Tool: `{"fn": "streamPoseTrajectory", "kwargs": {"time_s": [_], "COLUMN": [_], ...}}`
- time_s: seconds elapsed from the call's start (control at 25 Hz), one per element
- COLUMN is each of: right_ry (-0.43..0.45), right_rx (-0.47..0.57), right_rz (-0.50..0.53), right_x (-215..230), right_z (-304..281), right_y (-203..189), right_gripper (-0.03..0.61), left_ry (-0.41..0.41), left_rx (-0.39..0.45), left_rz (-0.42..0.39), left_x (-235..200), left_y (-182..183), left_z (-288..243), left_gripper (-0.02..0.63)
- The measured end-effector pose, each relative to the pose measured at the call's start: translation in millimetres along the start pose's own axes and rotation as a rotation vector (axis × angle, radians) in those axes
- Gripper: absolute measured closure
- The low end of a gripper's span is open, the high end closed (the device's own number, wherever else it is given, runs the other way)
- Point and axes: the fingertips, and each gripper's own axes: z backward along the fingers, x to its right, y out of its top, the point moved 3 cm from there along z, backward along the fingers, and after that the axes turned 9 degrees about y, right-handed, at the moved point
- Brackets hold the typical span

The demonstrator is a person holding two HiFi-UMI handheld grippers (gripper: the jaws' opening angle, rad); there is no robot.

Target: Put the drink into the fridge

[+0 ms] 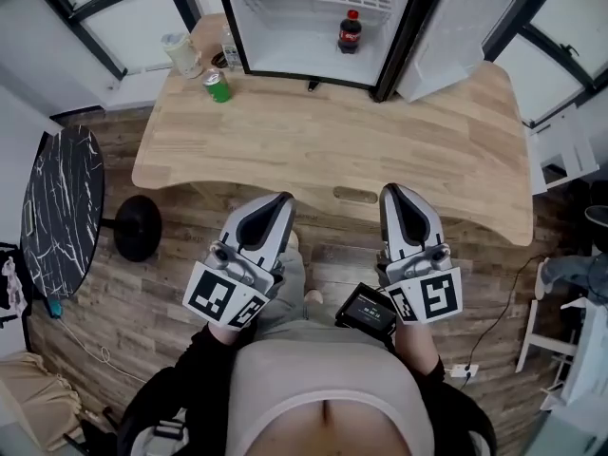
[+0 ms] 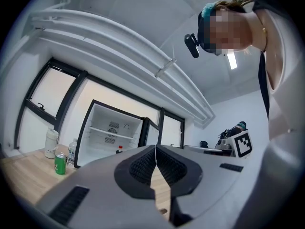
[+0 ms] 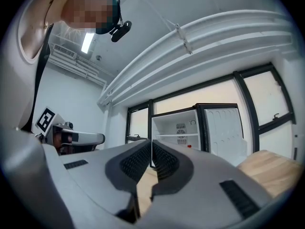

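The left gripper (image 1: 281, 199) and right gripper (image 1: 392, 192) are clenched, empty. The green metal can (image 1: 218, 85) seems light, slick and dentable; grasp it mid-body.

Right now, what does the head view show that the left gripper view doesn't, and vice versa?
Only the head view: the black marbled side table and the wooden floor. Only the left gripper view: the ceiling pipes and the head-mounted camera. Both: the open fridge, the cola bottle inside it and the green can on the table.
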Motion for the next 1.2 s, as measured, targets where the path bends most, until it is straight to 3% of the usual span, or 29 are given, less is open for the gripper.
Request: {"fn": "streamPoseTrajectory", "kwargs": {"time_s": [0.36, 0.68, 1.0, 1.2], "right_ry": [0.028, 0.067, 0.045, 0.045], "right_rx": [0.027, -0.001, -0.006, -0.012], "right_rz": [0.015, -0.004, 0.014, -0.002], "right_x": [-30.5, -50.6, -62.6, -93.7], "right_z": [22.4, 31.7, 49.1, 60.5], "right_y": [22.1, 14.5, 24.3, 23.4], "right_gripper": [0.548, 0.548, 0.548, 0.548], "left_ry": [-0.017, 0.001, -0.033, -0.036], "left_rx": [0.01, 0.036, 0.058, 0.057], "left_rz": [-0.001, 0.015, 0.013, 0.013], "left_x": [22.8, 32.2, 45.6, 51.2], "left_y": [10.7, 9.4, 16.1, 17.8], "left_z": [28.1, 44.7, 58.8, 91.3], "left_gripper": [0.606, 0.606, 0.606, 0.606]}}
